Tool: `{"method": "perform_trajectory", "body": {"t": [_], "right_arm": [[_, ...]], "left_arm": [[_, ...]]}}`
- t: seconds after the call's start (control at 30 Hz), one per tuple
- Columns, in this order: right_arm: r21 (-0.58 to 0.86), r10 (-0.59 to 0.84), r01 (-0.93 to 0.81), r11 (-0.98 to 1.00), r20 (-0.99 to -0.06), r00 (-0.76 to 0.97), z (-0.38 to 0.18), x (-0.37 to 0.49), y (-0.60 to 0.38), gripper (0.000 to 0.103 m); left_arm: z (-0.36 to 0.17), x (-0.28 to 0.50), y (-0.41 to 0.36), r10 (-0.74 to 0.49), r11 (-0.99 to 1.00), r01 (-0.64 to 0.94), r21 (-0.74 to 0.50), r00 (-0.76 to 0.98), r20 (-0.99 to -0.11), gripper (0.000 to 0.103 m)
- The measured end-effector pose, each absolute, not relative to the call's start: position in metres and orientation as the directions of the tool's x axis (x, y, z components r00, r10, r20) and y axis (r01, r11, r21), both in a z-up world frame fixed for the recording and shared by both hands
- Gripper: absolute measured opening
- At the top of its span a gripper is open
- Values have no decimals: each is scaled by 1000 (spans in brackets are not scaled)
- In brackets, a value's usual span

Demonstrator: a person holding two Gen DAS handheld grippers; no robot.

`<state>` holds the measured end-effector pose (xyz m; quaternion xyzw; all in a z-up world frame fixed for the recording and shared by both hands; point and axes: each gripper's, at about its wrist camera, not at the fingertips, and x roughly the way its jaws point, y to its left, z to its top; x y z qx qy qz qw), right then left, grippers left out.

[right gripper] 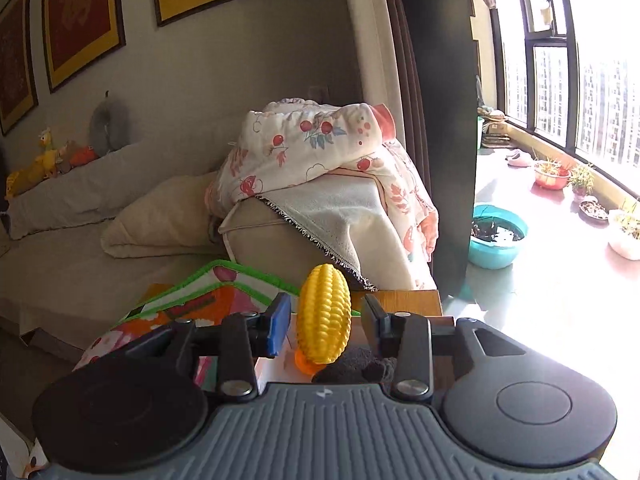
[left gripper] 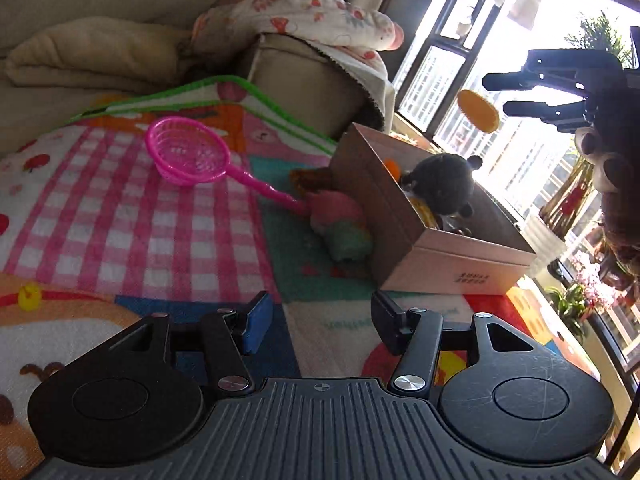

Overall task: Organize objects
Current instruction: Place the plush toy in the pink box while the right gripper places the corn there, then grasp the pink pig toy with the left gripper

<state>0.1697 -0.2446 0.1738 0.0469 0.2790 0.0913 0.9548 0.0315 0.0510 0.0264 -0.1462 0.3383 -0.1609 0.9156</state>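
The right gripper [right gripper: 326, 322] hangs above the box [left gripper: 452, 256], its jaws parted with a gap on either side of the yellow toy corn [right gripper: 325, 314] between them, so neither pad presses on it. In the left wrist view the same gripper [left gripper: 494, 94] shows at upper right against the bright window, and the corn [left gripper: 478, 111] sits just off its fingertips, in the air over the box. The left gripper [left gripper: 322, 320] is partly open and holds nothing; it points across the mat [left gripper: 120, 216] toward the box. The box stands open on the mat's far side, with a dark plush toy [left gripper: 444, 188] and an orange piece [left gripper: 392, 168] inside it. A pastel soft toy [left gripper: 344, 224] lies on the mat touching the box's near wall, and the handle of the pink net [left gripper: 188, 152] reaches it (the net's basket lies well to the left). A brown plush [left gripper: 612, 168] hangs at the right edge of that view.
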Motion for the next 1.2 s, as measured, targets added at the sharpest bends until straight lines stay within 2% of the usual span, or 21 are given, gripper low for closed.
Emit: {"method": "perform_trajectory", "body": {"t": [0.07, 0.13, 0.2, 0.43, 0.57, 0.7, 0.87, 1.13, 1.2], "right_arm": [[116, 183, -143, 983, -529, 829, 166, 172, -237, 50], [102, 185, -154, 983, -528, 829, 158, 164, -234, 63], [65, 176, -168, 984, -530, 829, 150, 152, -230, 70], [-107, 155, -246, 963, -526, 836, 127, 94, -223, 86], [-121, 170, -272, 954, -529, 831, 121, 76, -227, 87], [-78, 189, -266, 961, -517, 835, 123, 72, -236, 87], [-23, 198, -245, 969, -520, 831, 120, 80, -240, 92], [-3, 237, -283, 959, -534, 811, 118, 86, -215, 92], [4, 263, -310, 951, -541, 799, 122, 90, -199, 92]], "left_arm": [[26, 39, 55, -417, 891, 200, -408, 717, -559, 59], [26, 47, 57, -431, 880, 200, -431, 718, -546, 59], [28, 61, 56, -447, 867, 202, -456, 720, -530, 59], [24, 118, 42, -476, 829, 152, -539, 697, -536, 59], [18, 137, 30, -446, 848, 116, -517, 682, -579, 59], [12, 141, 18, -414, 876, 108, -470, 667, -619, 53], [12, 134, 20, -428, 879, 150, -452, 667, -610, 47], [16, 54, 70, -487, 860, 229, -457, 637, -598, 44], [17, 37, 91, -434, 887, 200, -416, 669, -603, 44]]}}
